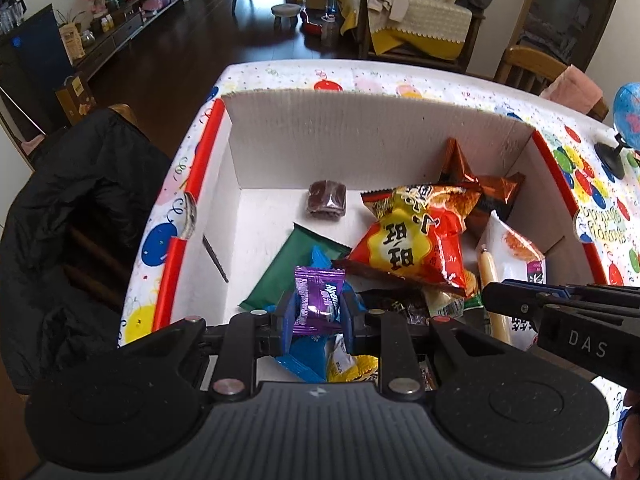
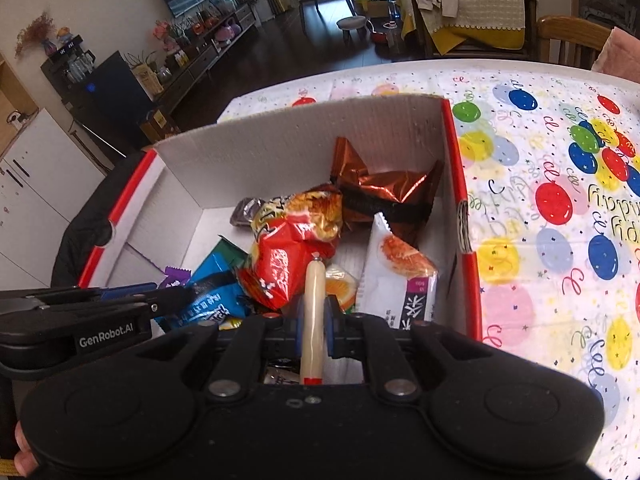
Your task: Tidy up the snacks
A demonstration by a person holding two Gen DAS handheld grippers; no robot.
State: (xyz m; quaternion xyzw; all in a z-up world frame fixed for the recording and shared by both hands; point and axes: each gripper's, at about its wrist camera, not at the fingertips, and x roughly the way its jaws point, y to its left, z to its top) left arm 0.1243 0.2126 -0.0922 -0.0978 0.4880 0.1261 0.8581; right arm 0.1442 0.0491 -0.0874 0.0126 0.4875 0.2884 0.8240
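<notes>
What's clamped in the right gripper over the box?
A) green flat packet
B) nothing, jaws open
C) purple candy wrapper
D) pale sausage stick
D: in the right wrist view the right gripper is shut on the pale sausage stick, which stands between its blue pads above the cardboard box; the purple candy is in the left gripper instead.
</notes>
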